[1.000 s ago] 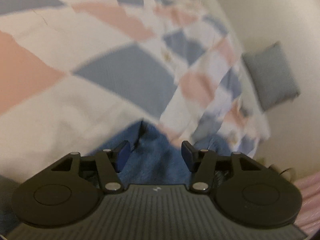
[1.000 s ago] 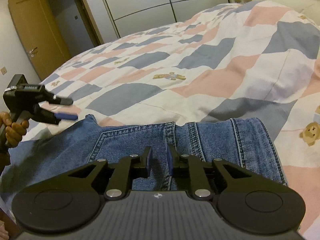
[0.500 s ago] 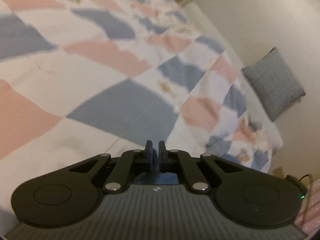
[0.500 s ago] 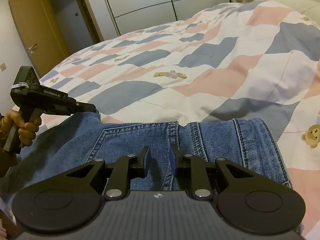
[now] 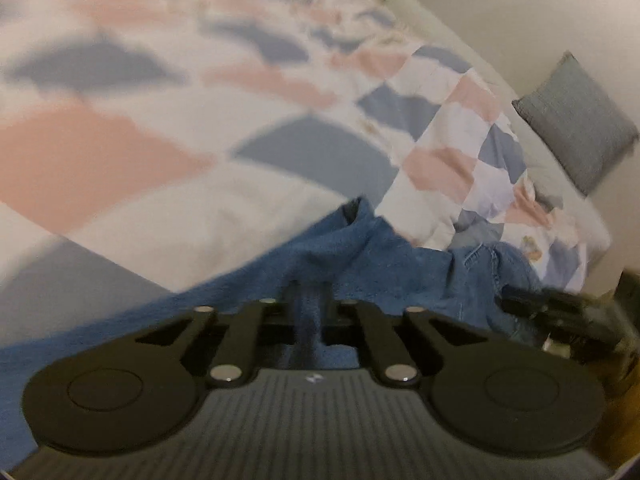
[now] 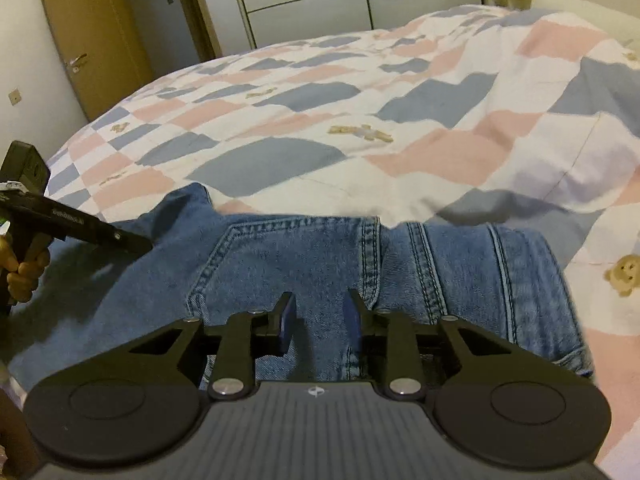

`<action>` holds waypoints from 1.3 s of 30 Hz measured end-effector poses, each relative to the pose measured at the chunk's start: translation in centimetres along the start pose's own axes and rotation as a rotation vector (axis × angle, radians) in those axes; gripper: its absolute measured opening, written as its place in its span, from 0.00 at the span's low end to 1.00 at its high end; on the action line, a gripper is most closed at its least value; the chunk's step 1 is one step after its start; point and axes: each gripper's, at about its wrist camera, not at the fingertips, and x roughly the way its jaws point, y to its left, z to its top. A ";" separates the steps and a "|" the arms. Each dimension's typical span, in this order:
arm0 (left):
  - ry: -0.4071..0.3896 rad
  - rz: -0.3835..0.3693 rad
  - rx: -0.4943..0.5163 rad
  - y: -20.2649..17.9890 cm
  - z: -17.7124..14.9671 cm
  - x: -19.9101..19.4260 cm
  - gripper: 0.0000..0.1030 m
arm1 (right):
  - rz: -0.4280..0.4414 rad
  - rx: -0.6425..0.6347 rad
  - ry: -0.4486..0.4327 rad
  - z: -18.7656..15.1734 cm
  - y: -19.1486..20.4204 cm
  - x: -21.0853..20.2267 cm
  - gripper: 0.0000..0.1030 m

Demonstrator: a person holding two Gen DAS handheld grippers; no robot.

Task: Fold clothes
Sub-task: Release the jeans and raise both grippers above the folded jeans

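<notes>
Jeans [image 6: 320, 264] lie across the lower middle of the right wrist view, on the bed [image 6: 360, 128], seams and a pocket showing.

Left gripper [image 5: 310, 312]: jaws pinched nearly together on a ridge of denim that runs up between them. In the right wrist view the same gripper enters from the left edge with its tip at the raised corner of the jeans. Left wrist view is motion-blurred.

Right gripper [image 6: 320, 320]: jaws narrow-to-medium and have just been opening; denim lies under and between them, but the pads do not press it. No hold here.

Step in hand, as I judge it: carry the pinched edge over to make a fold.
- Keep the left pinch firm; denim is heavy and could slide out of a small bite.
- Lift just enough for the cloth to clear itself, then draw it across.
- Right jaws should either retake the waistband or pin the cloth so the rest does not drag.

Not resolved:
- How many layers the left jaws hold.
- Jeans run out of frame at lower left, so the legs' lay is unknown.
- A hand [image 6: 20, 276] at the left edge is only partly seen.
- Dark object at lower right of the left wrist view: unidentified.
</notes>
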 end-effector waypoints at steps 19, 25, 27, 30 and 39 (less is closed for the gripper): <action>-0.208 0.579 -0.117 -10.2 -18.6 -21.4 0.80 | -0.019 -0.051 -0.037 -6.0 9.4 -7.5 0.64; -0.284 0.556 -0.060 -13.9 -20.1 -24.6 0.89 | -0.063 -0.068 -0.093 -7.6 11.0 -11.8 0.76; -0.291 0.555 -0.046 -14.6 -20.3 -24.6 0.90 | -0.097 -0.086 -0.102 -8.0 11.1 -13.1 0.82; -0.298 0.560 -0.039 -15.5 -20.8 -24.4 0.90 | -0.126 -0.089 -0.109 -8.6 10.7 -14.7 0.84; -0.269 0.618 -0.054 -15.5 -22.9 -24.6 0.93 | -0.138 -0.084 -0.108 -10.4 10.7 -16.5 0.90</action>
